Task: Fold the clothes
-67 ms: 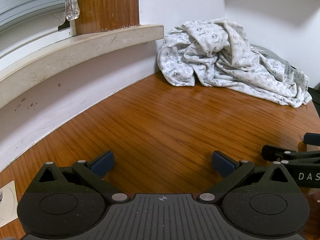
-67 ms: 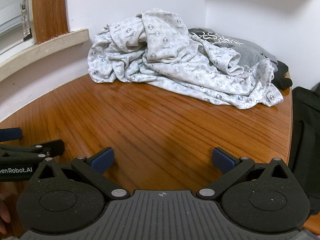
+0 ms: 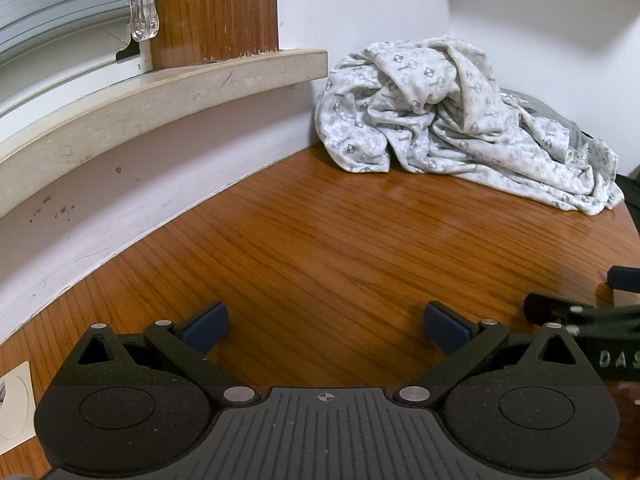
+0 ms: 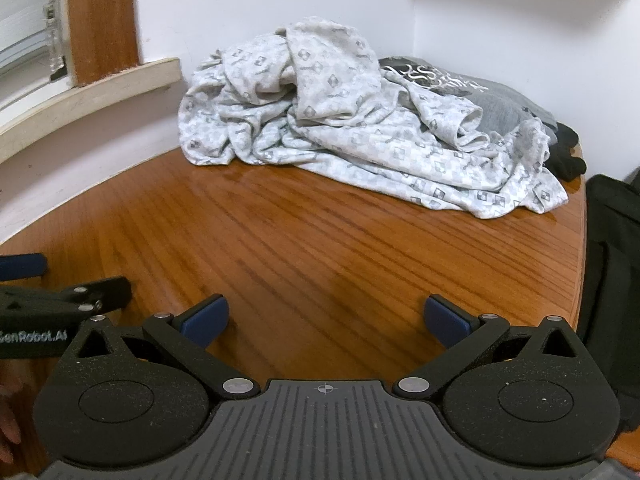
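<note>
A crumpled white garment with a grey diamond print (image 3: 440, 120) (image 4: 360, 132) lies heaped in the far corner of the wooden table (image 3: 340, 248) (image 4: 320, 248). Under it a grey printed shirt (image 4: 460, 84) and a dark garment (image 4: 564, 152) stick out on the right. My left gripper (image 3: 326, 326) hovers open over bare wood, well short of the heap, nothing between its blue pads. My right gripper (image 4: 326, 324) is open too, empty, beside the left one. Each gripper shows at the edge of the other's view.
A stone window sill (image 3: 160, 96) and a white wall run along the table's left side. A wooden window frame (image 3: 216, 8) rises above it. A black bag (image 4: 612, 280) stands off the table's right edge. A white socket plate (image 3: 14, 400) sits at the near left.
</note>
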